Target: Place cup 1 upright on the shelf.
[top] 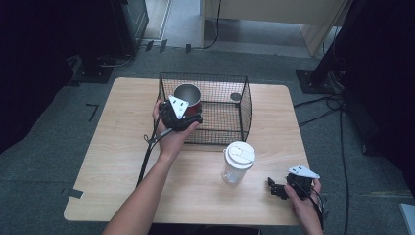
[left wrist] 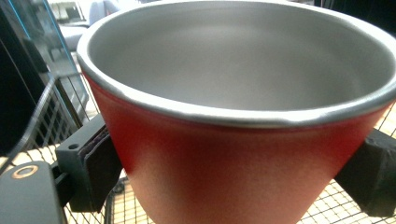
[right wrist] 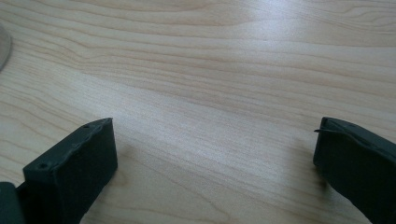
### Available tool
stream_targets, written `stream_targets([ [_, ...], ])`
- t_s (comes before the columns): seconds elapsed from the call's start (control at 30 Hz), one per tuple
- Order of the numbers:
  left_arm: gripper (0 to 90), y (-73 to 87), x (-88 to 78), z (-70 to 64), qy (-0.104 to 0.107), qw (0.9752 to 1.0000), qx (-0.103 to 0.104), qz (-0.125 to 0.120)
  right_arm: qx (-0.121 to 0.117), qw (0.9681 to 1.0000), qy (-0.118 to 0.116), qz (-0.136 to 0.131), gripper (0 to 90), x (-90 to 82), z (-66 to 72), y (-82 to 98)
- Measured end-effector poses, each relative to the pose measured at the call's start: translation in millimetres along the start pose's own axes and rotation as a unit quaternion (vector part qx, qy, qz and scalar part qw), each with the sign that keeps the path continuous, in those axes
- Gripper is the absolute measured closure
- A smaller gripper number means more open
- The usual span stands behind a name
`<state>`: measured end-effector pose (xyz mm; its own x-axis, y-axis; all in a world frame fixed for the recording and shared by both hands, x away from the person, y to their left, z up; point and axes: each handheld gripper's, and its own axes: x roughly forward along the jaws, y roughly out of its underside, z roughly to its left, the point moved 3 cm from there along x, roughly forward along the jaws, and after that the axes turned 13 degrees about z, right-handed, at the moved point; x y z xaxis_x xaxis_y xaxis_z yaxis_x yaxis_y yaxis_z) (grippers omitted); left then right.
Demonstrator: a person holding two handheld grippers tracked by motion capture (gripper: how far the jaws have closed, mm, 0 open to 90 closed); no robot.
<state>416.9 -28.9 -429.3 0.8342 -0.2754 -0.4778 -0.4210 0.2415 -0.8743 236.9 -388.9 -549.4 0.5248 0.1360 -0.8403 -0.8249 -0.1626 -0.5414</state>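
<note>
Left gripper (top: 182, 113) clamps the red cup (left wrist: 233, 154) above the wire basket (top: 243, 112); its view reveals a steel lining. Right gripper (right wrist: 215, 163) rests with jaws apart.

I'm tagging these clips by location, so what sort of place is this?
Probably a lab or workshop set up for recording, not a home. A bare wooden table stands on grey carpet, cables trail across the floor, and black stands flank the table.
</note>
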Motion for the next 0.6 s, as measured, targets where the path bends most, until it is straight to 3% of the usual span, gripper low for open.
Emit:
stream_targets([
  [0.3,8.3,7.1,18.8,1.5,-0.003,0.9987,-0.004,0.051,0.000,1.0000,0.000,0.000,0.0,0.0,0.0,0.0],
  [0.37,8.3,9.8,22.9,1.9,-0.001,0.9973,-0.006,0.073,0.000,1.0000,0.000,0.000,0.0,0.0,0.0,0.0],
  [0.6,8.3,9.1,28.3,2.9,-0.002,0.9943,0.004,0.106,0.000,1.0000,0.000,0.000,0.0,0.0,0.0,0.0],
])
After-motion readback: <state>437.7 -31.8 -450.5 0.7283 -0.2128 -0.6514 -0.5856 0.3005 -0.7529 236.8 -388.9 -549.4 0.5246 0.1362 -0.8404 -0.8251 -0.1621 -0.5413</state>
